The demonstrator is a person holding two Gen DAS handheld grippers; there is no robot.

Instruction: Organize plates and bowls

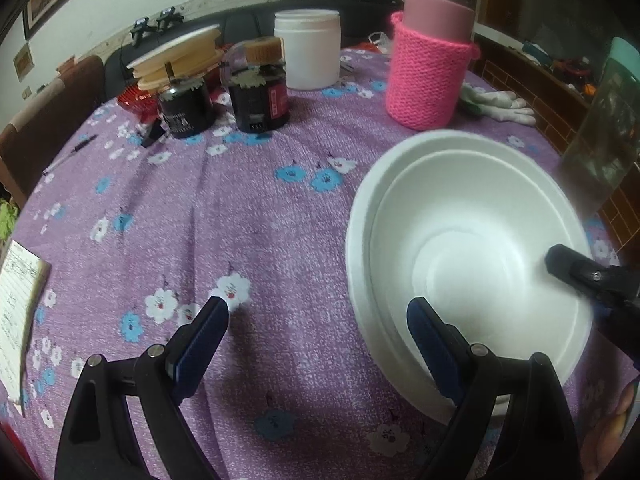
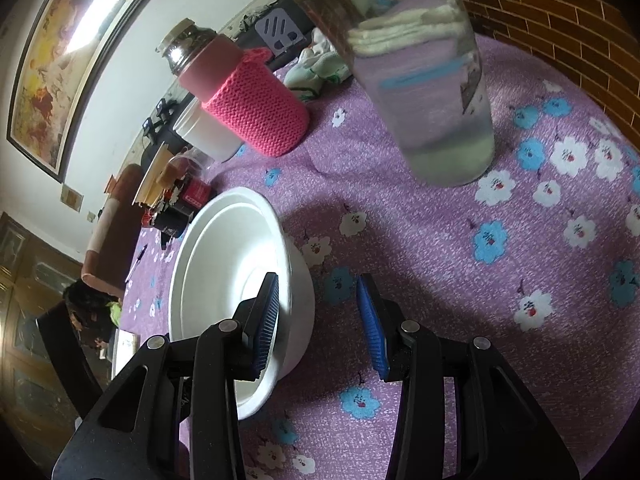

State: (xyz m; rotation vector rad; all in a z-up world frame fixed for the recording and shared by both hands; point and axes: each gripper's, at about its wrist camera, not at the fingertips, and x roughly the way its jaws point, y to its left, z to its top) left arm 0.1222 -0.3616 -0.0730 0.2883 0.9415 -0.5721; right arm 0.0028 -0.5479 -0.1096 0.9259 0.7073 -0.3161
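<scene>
A stack of white foam bowls (image 1: 472,248) sits on the purple flowered tablecloth (image 1: 248,232), right of centre in the left wrist view. My left gripper (image 1: 316,316) is open, its right finger over the bowls' near rim, its left finger over bare cloth. The bowls also show in the right wrist view (image 2: 232,248). My right gripper (image 2: 318,300) is open, its left finger inside the top bowl, its right finger outside the wall. One of its fingertips (image 1: 560,260) shows over the bowl's right rim.
A bottle in a pink knitted sleeve (image 1: 428,76), a white tub (image 1: 308,48), two dark jars (image 1: 224,100) and white gloves (image 1: 500,104) stand behind. A clear glass jar (image 2: 432,92) stands right of the bowls. A notebook (image 1: 16,320) lies at the left edge.
</scene>
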